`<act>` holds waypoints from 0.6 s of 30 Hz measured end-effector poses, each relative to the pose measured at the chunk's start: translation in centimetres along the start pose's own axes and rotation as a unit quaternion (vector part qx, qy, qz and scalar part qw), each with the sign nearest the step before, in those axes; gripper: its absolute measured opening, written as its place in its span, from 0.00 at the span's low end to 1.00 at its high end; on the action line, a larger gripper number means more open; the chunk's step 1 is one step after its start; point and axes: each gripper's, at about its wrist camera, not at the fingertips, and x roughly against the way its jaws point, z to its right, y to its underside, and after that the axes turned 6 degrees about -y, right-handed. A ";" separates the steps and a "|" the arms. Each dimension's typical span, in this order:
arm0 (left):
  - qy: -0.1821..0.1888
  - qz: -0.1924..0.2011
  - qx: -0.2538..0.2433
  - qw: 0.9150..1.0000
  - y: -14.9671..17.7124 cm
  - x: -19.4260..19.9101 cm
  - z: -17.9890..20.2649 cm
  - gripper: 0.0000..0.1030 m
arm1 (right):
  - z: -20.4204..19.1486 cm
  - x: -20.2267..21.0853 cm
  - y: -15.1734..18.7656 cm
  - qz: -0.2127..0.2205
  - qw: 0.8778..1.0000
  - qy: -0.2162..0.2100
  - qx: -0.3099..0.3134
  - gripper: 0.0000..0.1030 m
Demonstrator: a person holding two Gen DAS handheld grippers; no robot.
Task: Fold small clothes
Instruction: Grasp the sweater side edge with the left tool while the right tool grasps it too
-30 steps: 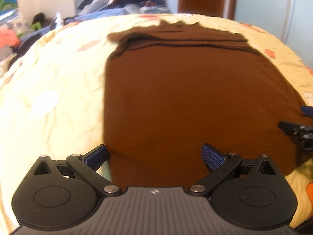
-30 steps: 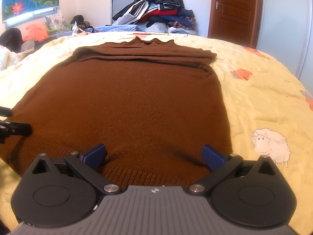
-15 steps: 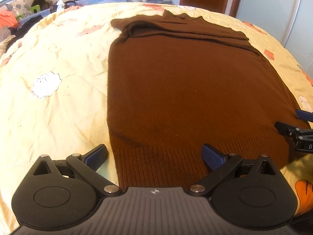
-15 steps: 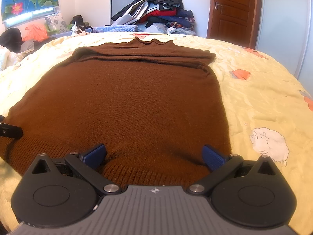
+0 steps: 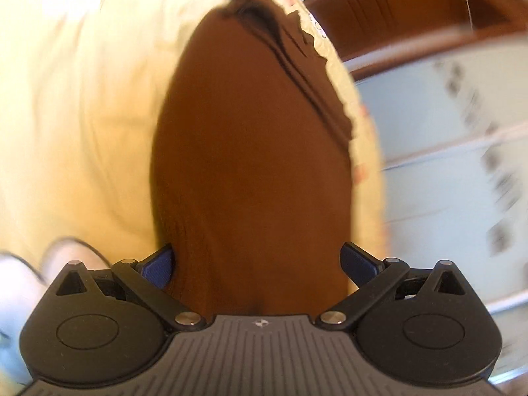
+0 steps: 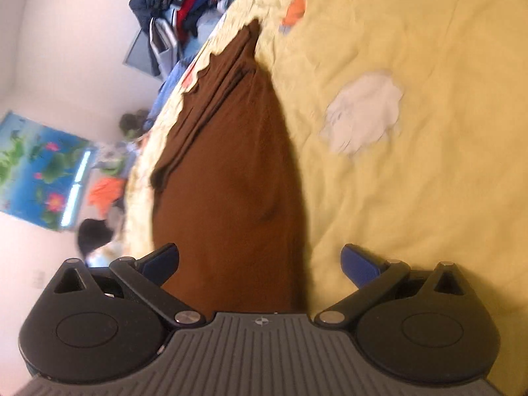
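Note:
A brown knit sweater (image 5: 250, 165) lies flat on a yellow bedsheet (image 5: 76, 105), its sleeves folded across the far end. My left gripper (image 5: 255, 264) is open and rolled sideways, with the sweater's hem between its blue pads. In the right wrist view the same sweater (image 6: 231, 191) runs away from my right gripper (image 6: 259, 262), which is open and rolled the other way, its hem reaching in between the jaws. Both views are blurred by motion. Neither gripper shows in the other's view.
The sheet (image 6: 412, 198) carries a white sheep print (image 6: 363, 112) right of the sweater. A heap of clothes (image 6: 178, 10) and a flower poster (image 6: 36, 168) stand past the bed. A wooden door (image 5: 396, 19) and pale wardrobe panels (image 5: 455, 151) lie beyond the bed edge.
Both grippers have rolled about a quarter turn, the left one way and the right the other, and moved in low at the sweater's hem. Both jaws stay open.

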 end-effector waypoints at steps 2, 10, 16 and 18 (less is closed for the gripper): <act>0.018 -0.007 0.025 1.000 -0.2 -0.2 -1.0 1.00 | -0.4 -1.1 0.0 -0.025 1.000 -0.015 0.005 1.00; 0.017 -0.009 0.012 1.000 0.2 0.4 -0.6 1.00 | -2.4 -3.9 -0.2 -0.080 0.996 -0.018 0.019 1.00; 0.009 0.044 -0.074 0.996 -0.3 1.1 1.6 0.85 | -2.3 -3.9 -0.6 -0.074 0.997 -0.020 0.010 1.00; 0.012 0.050 -0.089 0.995 -0.3 1.0 1.7 0.82 | -1.8 -3.7 -0.8 -0.069 0.997 -0.025 0.003 1.00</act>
